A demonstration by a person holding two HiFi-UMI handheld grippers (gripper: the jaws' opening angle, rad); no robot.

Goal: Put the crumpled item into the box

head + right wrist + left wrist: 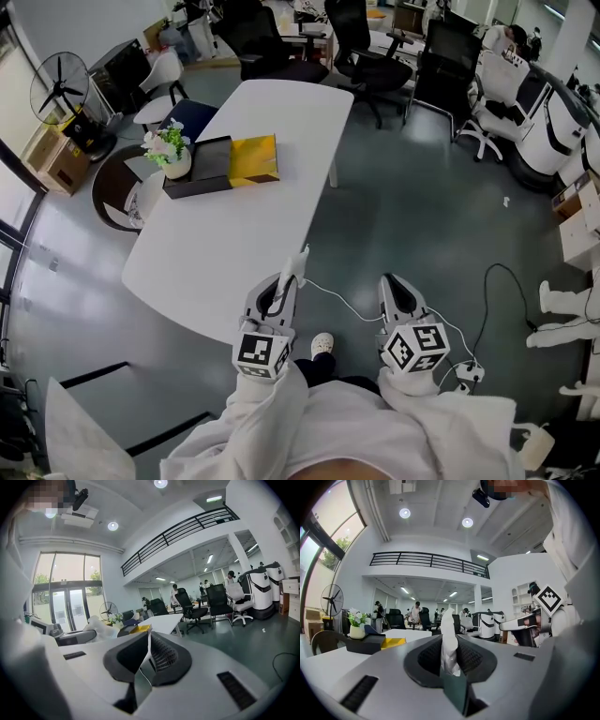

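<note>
One crumpled item (449,637) is pinched in my left gripper (450,660); my right gripper (149,651) is closed, empty. The box (199,173) lies ahead, upper left.

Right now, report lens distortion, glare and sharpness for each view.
Head view: evenly lit and sharp, though the wide lens bows the edges of the white table. Left gripper view: fisheye circle with black corners, ceiling lights flare, the crumpled item is sharp. Right gripper view: same fisheye, windows partly washed out.
</note>
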